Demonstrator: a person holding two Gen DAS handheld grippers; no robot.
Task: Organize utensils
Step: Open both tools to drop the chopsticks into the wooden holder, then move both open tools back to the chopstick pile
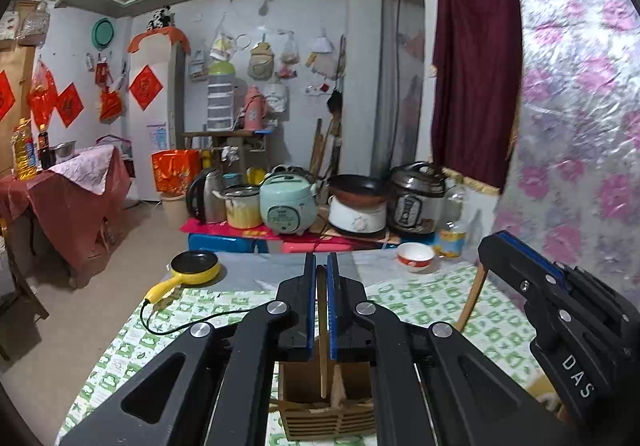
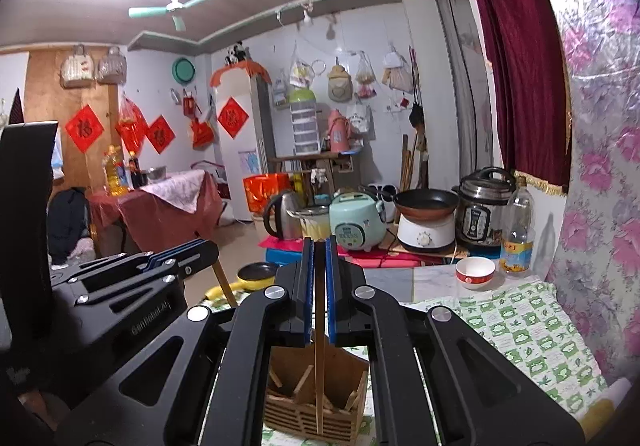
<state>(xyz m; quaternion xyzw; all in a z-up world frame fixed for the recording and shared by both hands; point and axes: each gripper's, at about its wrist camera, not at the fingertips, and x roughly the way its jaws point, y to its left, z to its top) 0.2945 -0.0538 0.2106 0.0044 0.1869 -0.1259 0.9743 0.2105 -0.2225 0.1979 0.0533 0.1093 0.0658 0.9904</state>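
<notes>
In the left wrist view my left gripper (image 1: pixel 321 266) is shut on a thin wooden chopstick (image 1: pixel 323 358), which hangs down into a brown slatted utensil box (image 1: pixel 328 422) on the table. To its right, my right gripper (image 1: pixel 498 246) grips another wooden stick (image 1: pixel 472 298) that slants down toward the table. In the right wrist view my right gripper (image 2: pixel 319 246) is shut on a slim chopstick (image 2: pixel 319 374) that reaches down into the same box (image 2: pixel 304 418), which holds several wooden utensils. My left gripper (image 2: pixel 200 252) shows at the left, a wooden stick (image 2: pixel 224 286) below its tip.
A green-patterned cloth (image 1: pixel 420 306) covers the table. A yellow mini frying pan (image 1: pixel 196 266) with a cord lies at its far left, and a red-and-white bowl (image 1: pixel 416 257) and a bottle (image 2: pixel 518 230) stand at its far right. Cookers, a kettle and a wok stand behind. A floral wall is close on the right.
</notes>
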